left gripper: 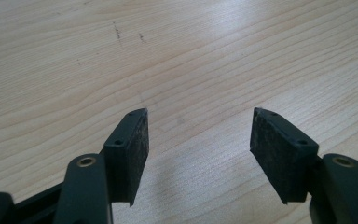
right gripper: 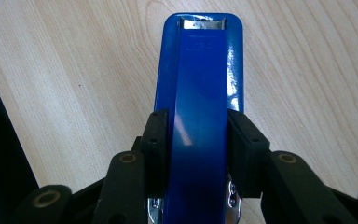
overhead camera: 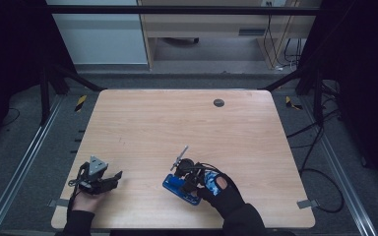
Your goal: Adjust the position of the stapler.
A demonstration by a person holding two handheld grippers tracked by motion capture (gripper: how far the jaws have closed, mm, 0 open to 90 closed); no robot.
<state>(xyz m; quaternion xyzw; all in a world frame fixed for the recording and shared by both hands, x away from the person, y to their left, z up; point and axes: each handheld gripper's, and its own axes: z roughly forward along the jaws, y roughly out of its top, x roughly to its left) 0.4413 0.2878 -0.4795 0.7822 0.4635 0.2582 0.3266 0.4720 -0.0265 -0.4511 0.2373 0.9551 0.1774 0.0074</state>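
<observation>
While the left gripper (left gripper: 198,154) rests near the table's (overhead camera: 177,123) near-left corner with its 2 jaws spread wide over bare wood, the right gripper (right gripper: 198,149) has its pads pressed against both sides of a blue stapler (right gripper: 199,93) lying flat near the front edge. From above, the gloved right hand (overhead camera: 224,189) hides much of the stapler, its rear end cut off.

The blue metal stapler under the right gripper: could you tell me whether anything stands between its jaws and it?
Nothing visible does. The right gripper has its two black pads against the sides of the blue metal stapler, one on each side, with no gap showing. The stapler lies on the light wooden table.
</observation>
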